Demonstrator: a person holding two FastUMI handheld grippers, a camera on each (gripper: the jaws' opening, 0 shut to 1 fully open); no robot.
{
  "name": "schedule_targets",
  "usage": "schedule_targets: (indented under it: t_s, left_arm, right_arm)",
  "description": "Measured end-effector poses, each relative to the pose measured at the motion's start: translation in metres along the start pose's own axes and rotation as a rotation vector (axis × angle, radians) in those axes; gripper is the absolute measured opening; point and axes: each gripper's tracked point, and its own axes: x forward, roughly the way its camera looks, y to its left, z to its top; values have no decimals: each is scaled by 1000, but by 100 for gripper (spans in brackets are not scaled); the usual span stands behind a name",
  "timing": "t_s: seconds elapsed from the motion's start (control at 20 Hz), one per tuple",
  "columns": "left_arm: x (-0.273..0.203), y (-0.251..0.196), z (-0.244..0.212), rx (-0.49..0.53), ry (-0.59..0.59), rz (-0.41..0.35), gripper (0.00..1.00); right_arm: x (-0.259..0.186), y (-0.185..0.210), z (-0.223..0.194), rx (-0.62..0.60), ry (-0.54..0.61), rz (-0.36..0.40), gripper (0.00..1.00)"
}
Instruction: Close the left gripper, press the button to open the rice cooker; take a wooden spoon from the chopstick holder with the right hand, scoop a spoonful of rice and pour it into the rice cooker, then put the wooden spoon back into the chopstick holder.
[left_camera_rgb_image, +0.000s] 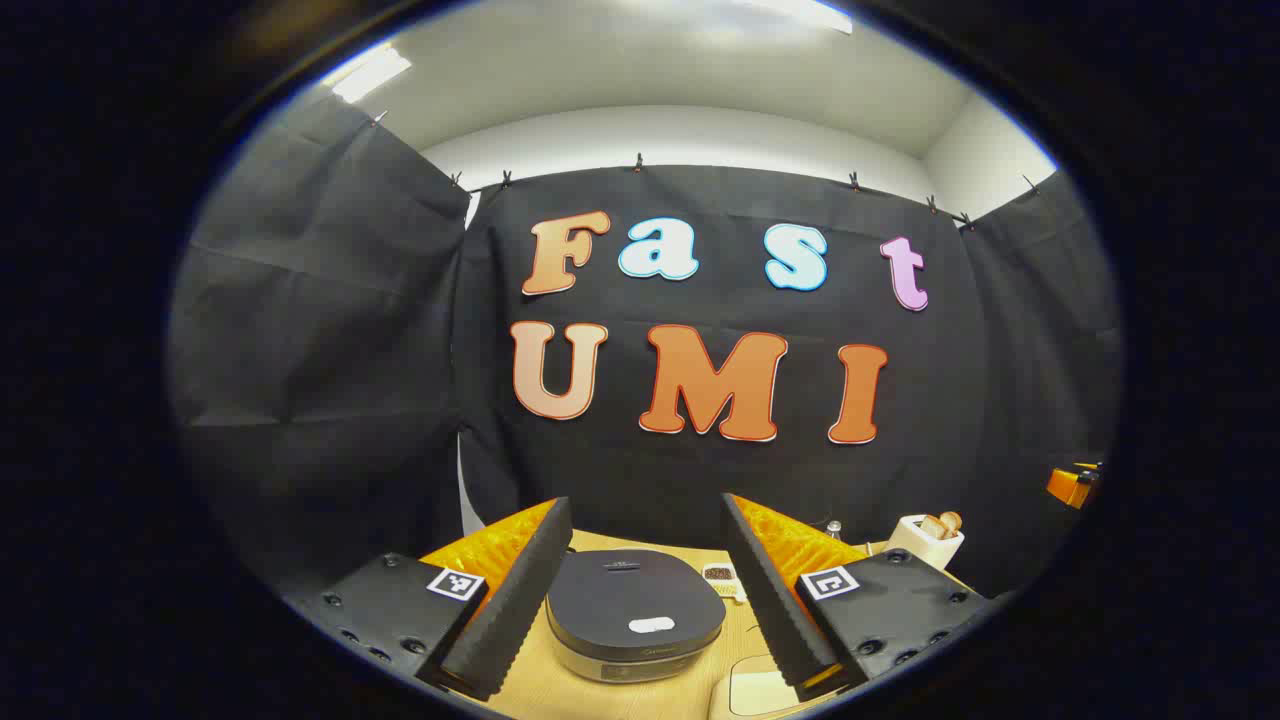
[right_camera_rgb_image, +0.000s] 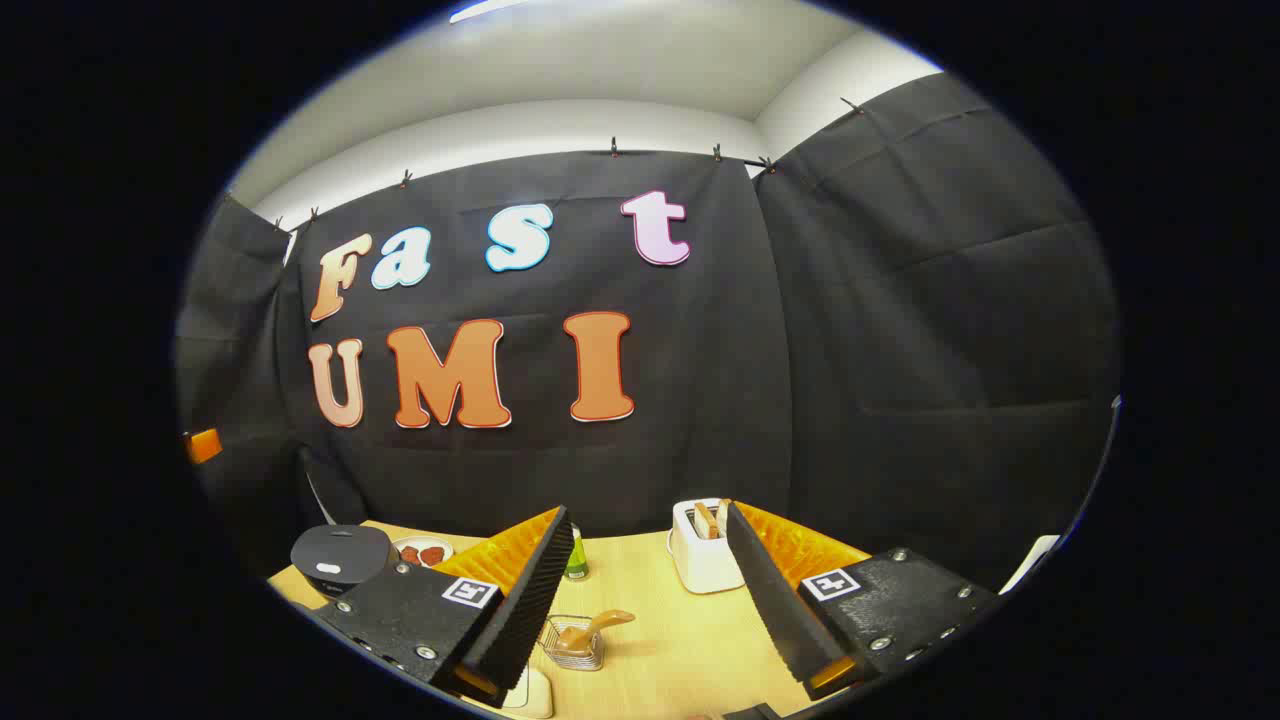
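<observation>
Your left tongs (left_camera_rgb_image: 640, 590) hang wide open and empty above the closed rice cooker (left_camera_rgb_image: 635, 610) on the surface (left_camera_rgb_image: 560, 690): shutting them, then pressing its button (left_camera_rgb_image: 651, 625), likely comes first. Your right tongs (right_camera_rgb_image: 650, 590), also open and empty, face the wooden spoon (right_camera_rgb_image: 592, 628) in its wire holder (right_camera_rgb_image: 573, 645). No readable labels.

Cooker (left_camera_rgb_image: 635, 612) — matt dark lid, shiny metal band. Table (right_camera_rgb_image: 680, 640), smooth pale wood. Wire basket (right_camera_rgb_image: 575, 645), thin metal. My spoon (right_camera_rgb_image: 590, 630) looks wooden; holder (right_camera_rgb_image: 703, 560) — glossy white.
</observation>
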Motion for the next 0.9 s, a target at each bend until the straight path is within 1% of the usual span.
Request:
schedule_targets:
  t_s: [0.1,0.25,0.4,0.5,0.6,0.7,0.75,0.8,0.9]
  left_arm:
    - [-8,-3,6,21,-12,11,100]
    - [-14,-14,9,2,-21,-7,100]
    - [-4,-15,7,-19,-4,-30,100]
    - [4,-13,10,-14,1,-46,100]
    - [13,-9,21,-5,-26,-61,100]
    - [19,-12,22,4,-22,-96,100]
    - [21,-10,20,13,-19,-106,100]
    - [22,-6,23,18,-29,-108,100]
    - [27,-1,22,8,-27,-108,100]
  right_arm:
    - [3,-6,-4,4,15,11,95]
    - [4,-10,-1,-14,3,9,95]
    - [2,-14,1,-47,-8,-22,95]
    - [-1,-8,4,-42,-15,-26,95]
    - [-4,-4,9,-42,-32,-39,95]
    - [-3,-4,14,-34,-48,-75,95]
    - [-4,-2,12,-24,-46,-79,95]
    - [-5,4,10,-18,-38,-71,95]
    - [-8,6,6,-17,-24,-85,95]
